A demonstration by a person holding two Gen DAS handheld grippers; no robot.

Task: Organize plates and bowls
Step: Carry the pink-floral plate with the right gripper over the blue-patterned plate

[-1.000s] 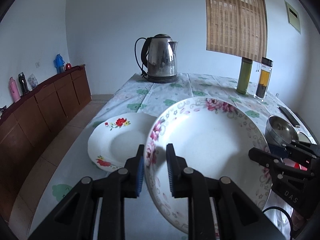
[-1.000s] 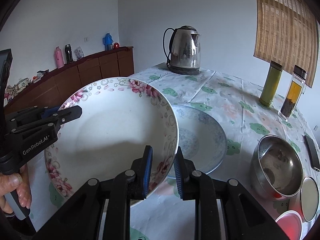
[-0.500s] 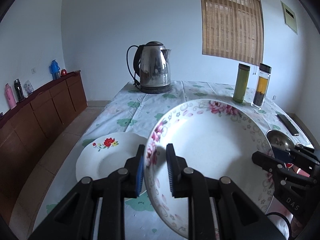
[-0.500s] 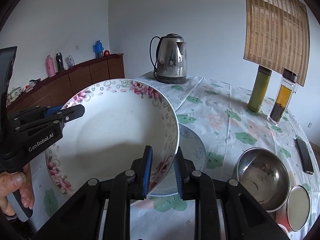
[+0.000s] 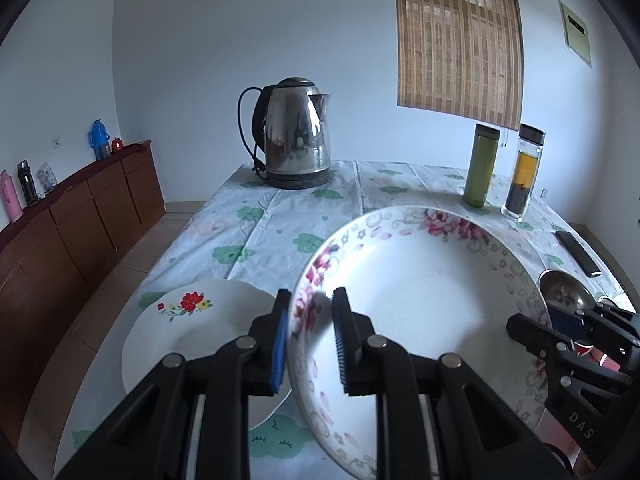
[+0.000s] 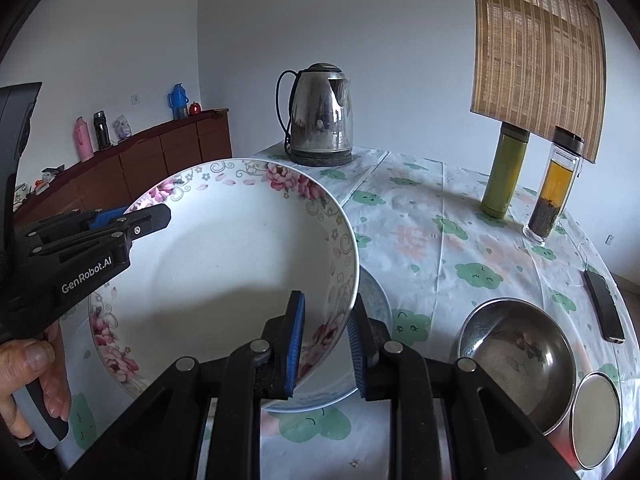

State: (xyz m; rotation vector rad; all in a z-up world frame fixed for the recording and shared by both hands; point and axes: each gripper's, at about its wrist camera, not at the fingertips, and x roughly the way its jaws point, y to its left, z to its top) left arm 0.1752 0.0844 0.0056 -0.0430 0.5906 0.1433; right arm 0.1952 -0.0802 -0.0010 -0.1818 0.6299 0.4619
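Both grippers are on the one floral bowl (image 6: pixel 224 272) here, and it's up in the air above the counter (image 6: pixel 440 232), carried between them. Left gripper (image 5: pixel 310 336) has its fingers clenched on the bowl's left rim, one pad outside, one inside the wall. Right gripper (image 6: pixel 326 344) mirrors that on the opposite rim, fingers clamped across the edge with the pink flowers between them. So the bowl spans hand to hand, its mouth tipped up and a little toward the cameras, far rim higher than the near one.

Now the relation that matters: taking the bowl as the landmark, the red-flower plate (image 5: pixel 188 336) lies on the counter below and to its left, just beside the left gripper and partly tucked under the bowl's left edge. A bluish plate (image 6: pixel 372 300) peeks out from under the bowl's right rim, right below the right gripper. The steel bowl (image 6: pixel 516 356) sits further right of the bowl, well apart from it, nearest the right hand.

My read: this is a carry in progress, and whichever dish takes the bowl, it has to come down level, so both hands must lower together or the rim tips
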